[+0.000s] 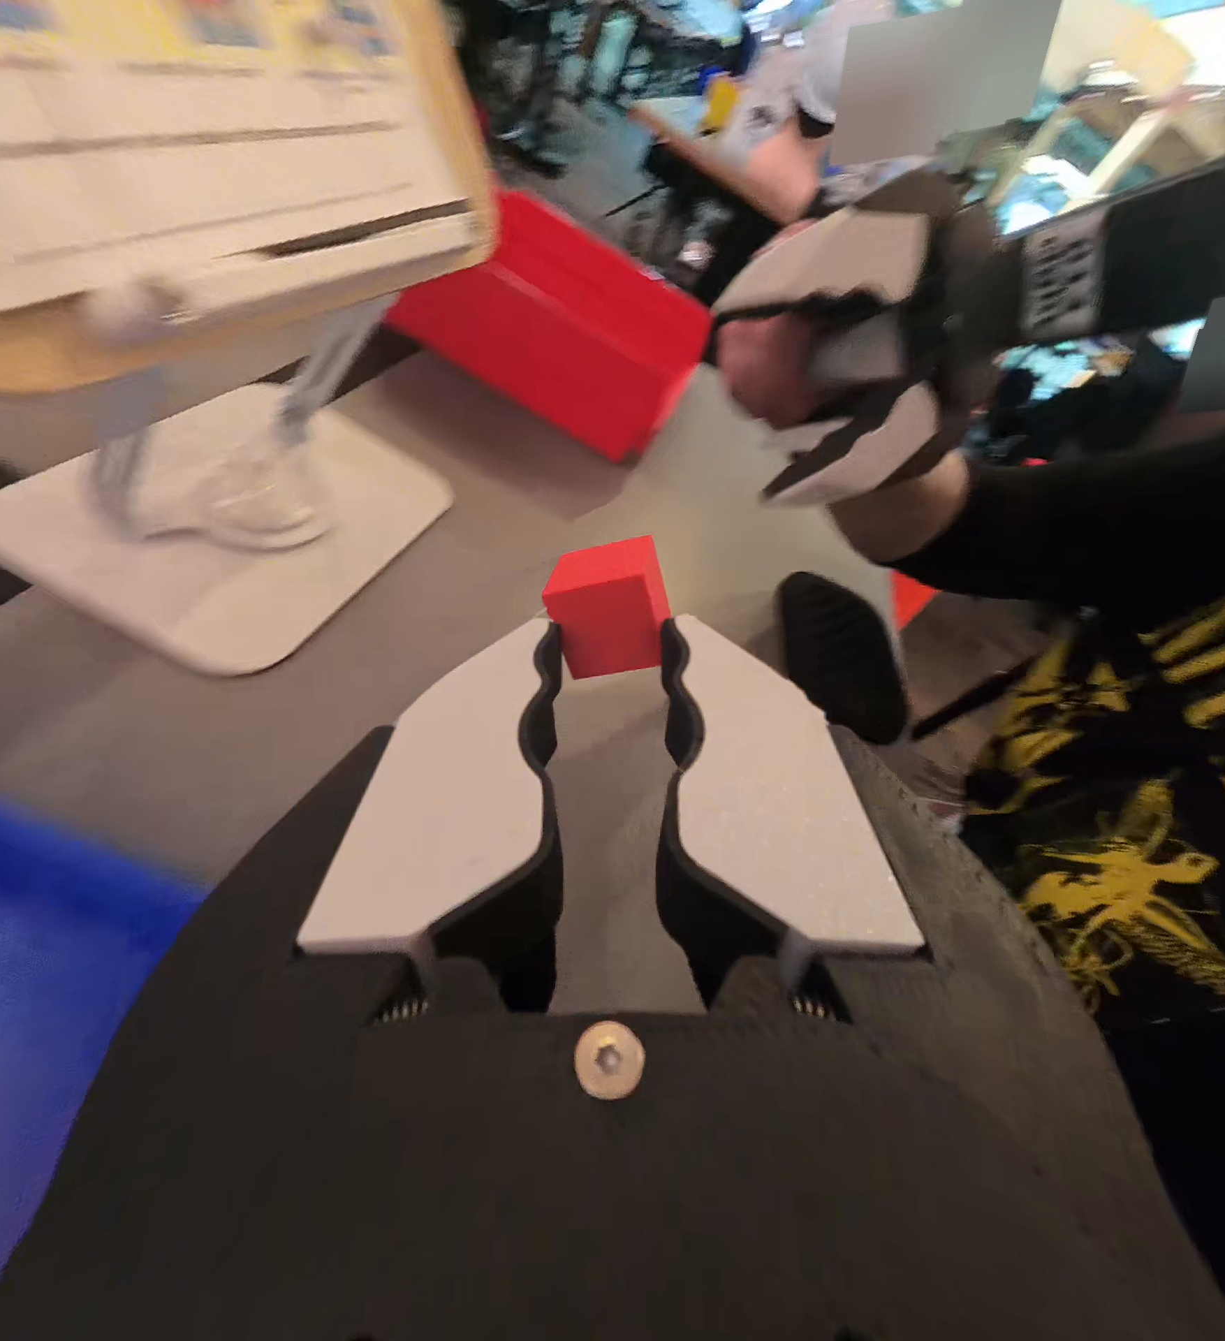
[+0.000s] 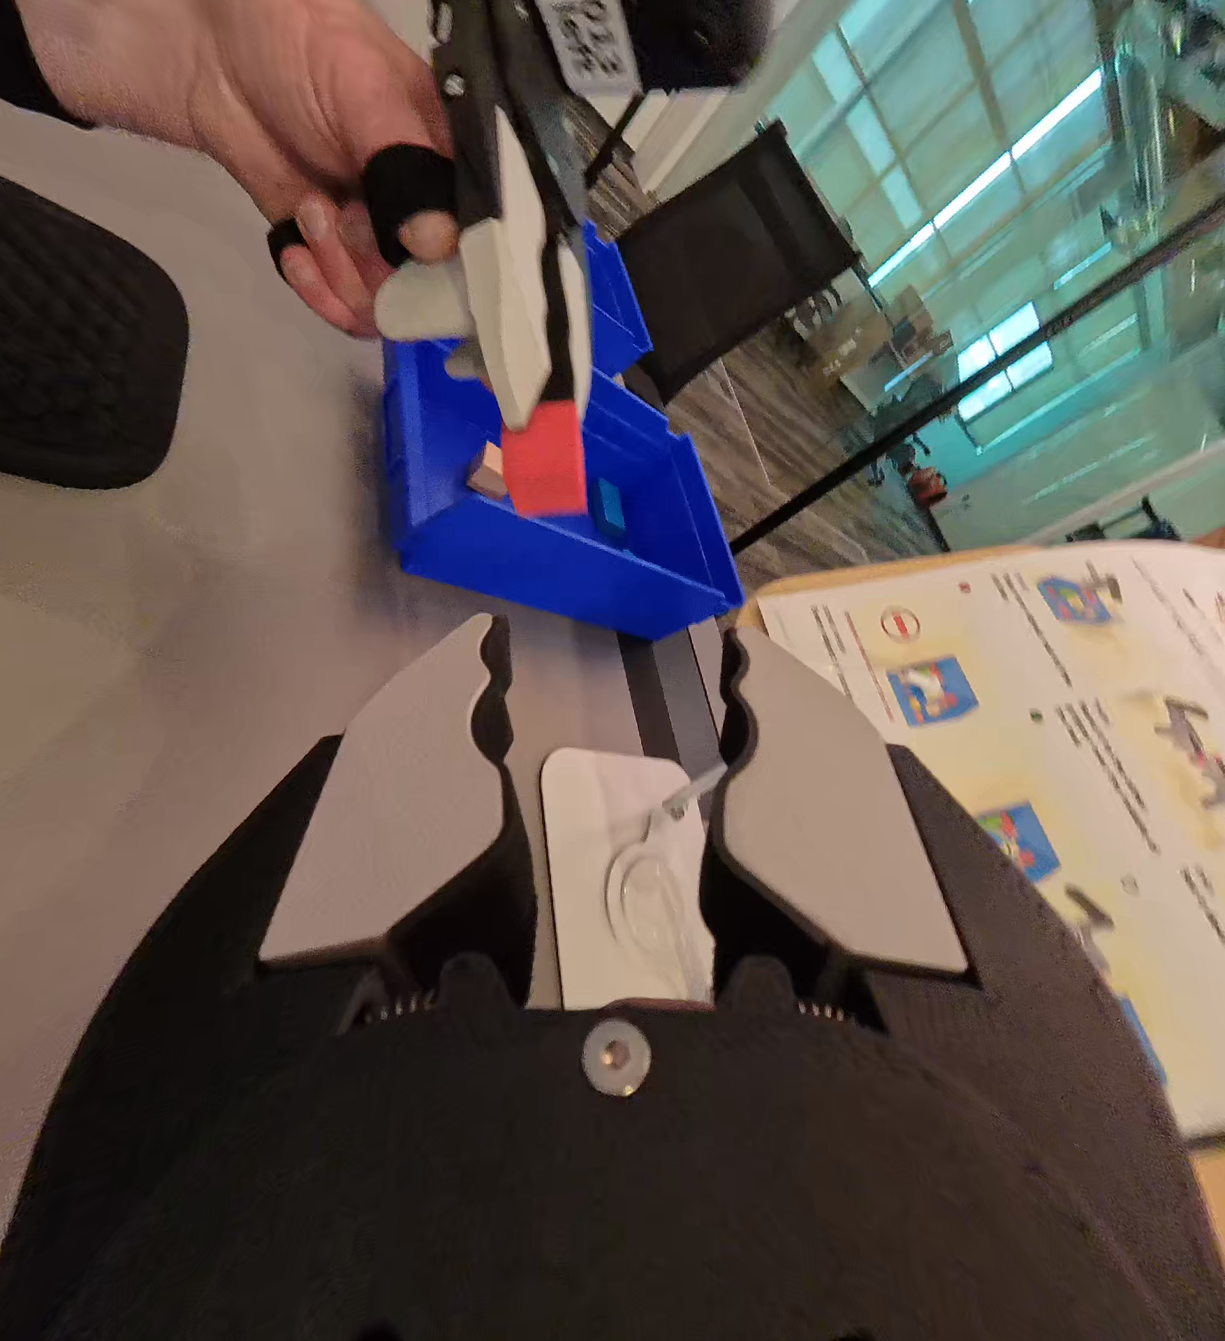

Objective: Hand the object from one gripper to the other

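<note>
Left gripper: your fingertips pinch the red block, both pads pressed on its sides; block lifted off the grey table, above the blue bin
Right gripper: jaws spread wide, nothing between them; well apart from the block
Hands: your left hand grips its handle from above, fingers pointing down

Red cube clamped in left gripper jaws
</note>
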`<state>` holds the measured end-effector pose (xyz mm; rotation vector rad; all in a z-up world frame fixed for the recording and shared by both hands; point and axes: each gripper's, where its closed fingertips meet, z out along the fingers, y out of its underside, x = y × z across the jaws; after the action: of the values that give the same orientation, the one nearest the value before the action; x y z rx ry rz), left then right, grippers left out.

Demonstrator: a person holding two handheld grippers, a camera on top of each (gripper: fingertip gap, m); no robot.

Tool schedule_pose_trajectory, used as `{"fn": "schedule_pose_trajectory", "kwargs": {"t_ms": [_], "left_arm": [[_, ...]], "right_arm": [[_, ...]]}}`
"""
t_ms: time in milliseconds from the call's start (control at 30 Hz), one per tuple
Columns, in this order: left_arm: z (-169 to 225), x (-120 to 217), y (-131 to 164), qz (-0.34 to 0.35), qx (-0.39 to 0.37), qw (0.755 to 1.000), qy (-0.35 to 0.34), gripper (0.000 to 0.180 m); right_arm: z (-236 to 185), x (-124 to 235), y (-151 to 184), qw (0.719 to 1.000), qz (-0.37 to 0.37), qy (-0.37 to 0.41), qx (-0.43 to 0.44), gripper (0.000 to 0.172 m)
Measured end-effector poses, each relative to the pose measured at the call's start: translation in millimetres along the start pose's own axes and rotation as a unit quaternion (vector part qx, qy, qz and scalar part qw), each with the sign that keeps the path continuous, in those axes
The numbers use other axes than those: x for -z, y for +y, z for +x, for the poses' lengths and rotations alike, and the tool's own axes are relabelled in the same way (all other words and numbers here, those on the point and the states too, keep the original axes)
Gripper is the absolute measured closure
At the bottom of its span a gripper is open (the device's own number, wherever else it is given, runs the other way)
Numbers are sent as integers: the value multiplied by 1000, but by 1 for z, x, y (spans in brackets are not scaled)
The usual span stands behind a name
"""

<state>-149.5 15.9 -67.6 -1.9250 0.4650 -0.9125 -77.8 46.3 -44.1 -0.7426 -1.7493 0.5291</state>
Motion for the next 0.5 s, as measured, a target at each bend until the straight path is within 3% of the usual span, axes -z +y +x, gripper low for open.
{"fn": "schedule_pose_trajectory", "kwargs": {"t_ms": [200, 300, 500], "left_arm": [[47, -38, -9, 19, -8, 994, 109, 154], [55, -44, -11, 31, -10, 991, 130, 154], [59, -50, -12, 37, -18, 991, 129, 146]], "right_arm": [[-22, -19, -12, 998, -4, -22, 53, 130], [-24, -15, -16, 998, 6, -21, 63, 145], [-13, 14, -4, 999, -7, -26, 23, 146]]}}
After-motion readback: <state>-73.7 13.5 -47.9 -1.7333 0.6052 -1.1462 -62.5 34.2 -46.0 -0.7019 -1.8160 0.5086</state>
